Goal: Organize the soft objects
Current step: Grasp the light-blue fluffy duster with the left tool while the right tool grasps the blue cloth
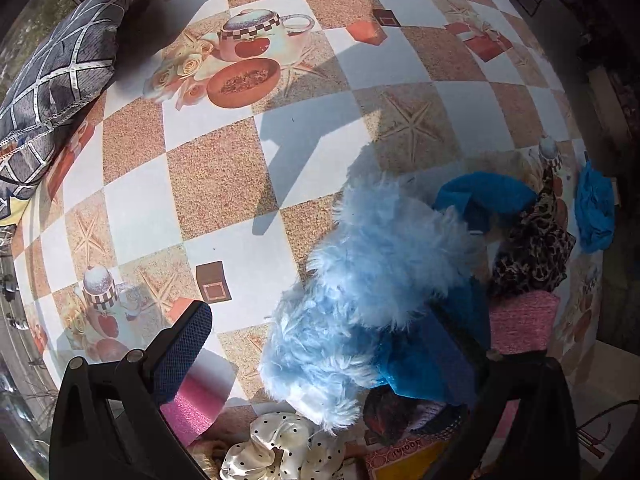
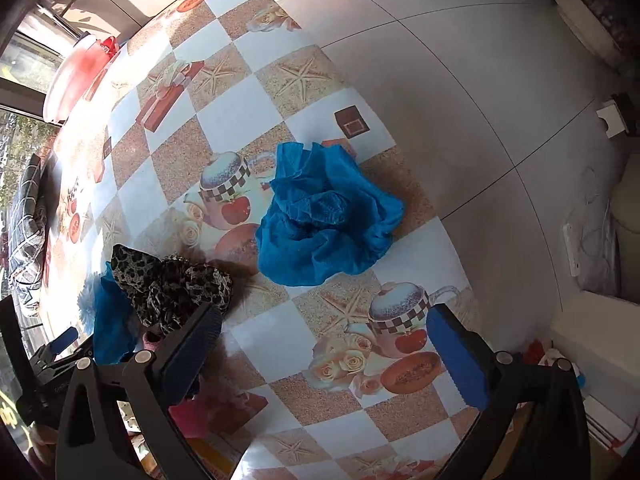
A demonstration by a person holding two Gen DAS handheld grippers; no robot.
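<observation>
In the left wrist view a fluffy light-blue plush (image 1: pixel 372 288) with a darker blue part (image 1: pixel 436 364) lies on the patterned table, between my left gripper's fingers. My left gripper (image 1: pixel 336 360) is open; its left finger (image 1: pixel 180 356) shows, its right finger is hidden behind the plush. A leopard-print cloth (image 1: pixel 532 248) and a crumpled blue cloth (image 1: pixel 594 212) lie to the right. In the right wrist view the blue cloth (image 2: pixel 324 212) lies ahead of my open, empty right gripper (image 2: pixel 332 348). The leopard cloth (image 2: pixel 172 284) lies by its left finger (image 2: pixel 192 352).
A dark patterned cushion (image 1: pixel 52 88) lies at the table's far left. A pink foam block (image 1: pixel 520 320), a white dotted scrunchie (image 1: pixel 280 448) and a box (image 1: pixel 404 460) lie near the left gripper. The table edge (image 2: pixel 432 184) drops to the tiled floor on the right.
</observation>
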